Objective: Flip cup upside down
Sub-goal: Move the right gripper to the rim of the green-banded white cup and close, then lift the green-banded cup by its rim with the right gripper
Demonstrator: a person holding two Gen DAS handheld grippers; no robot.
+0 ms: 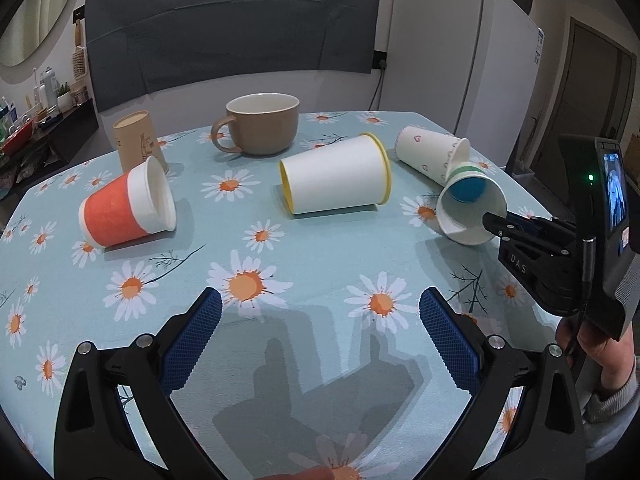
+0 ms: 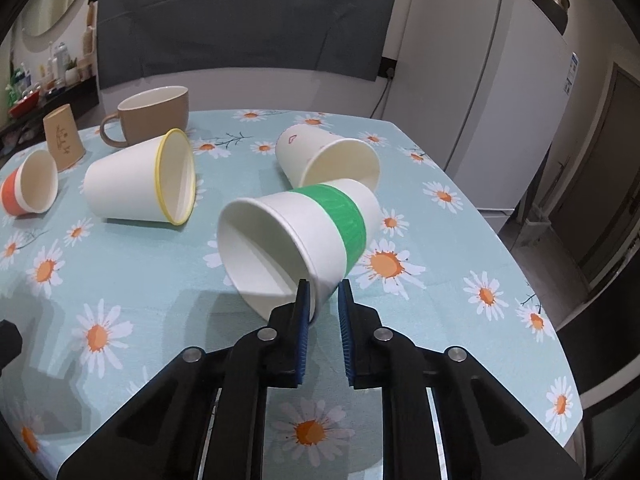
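A white paper cup with a green band (image 2: 316,224) lies tilted on its side. My right gripper (image 2: 323,286) is shut on its rim wall, one finger inside the mouth and one outside. The same cup shows in the left wrist view (image 1: 470,208) with the right gripper (image 1: 500,226) at its rim. My left gripper (image 1: 320,308) is open and empty, low over the daisy tablecloth (image 1: 280,280) near the front.
On their sides lie a yellow-rimmed white cup (image 1: 336,174), an orange cup (image 1: 128,208) and a heart-print white cup (image 1: 432,152). A brown mug (image 1: 260,128) stands upright and a tan paper cup (image 1: 138,140) stands upside down at the back. A white fridge (image 1: 460,60) stands behind.
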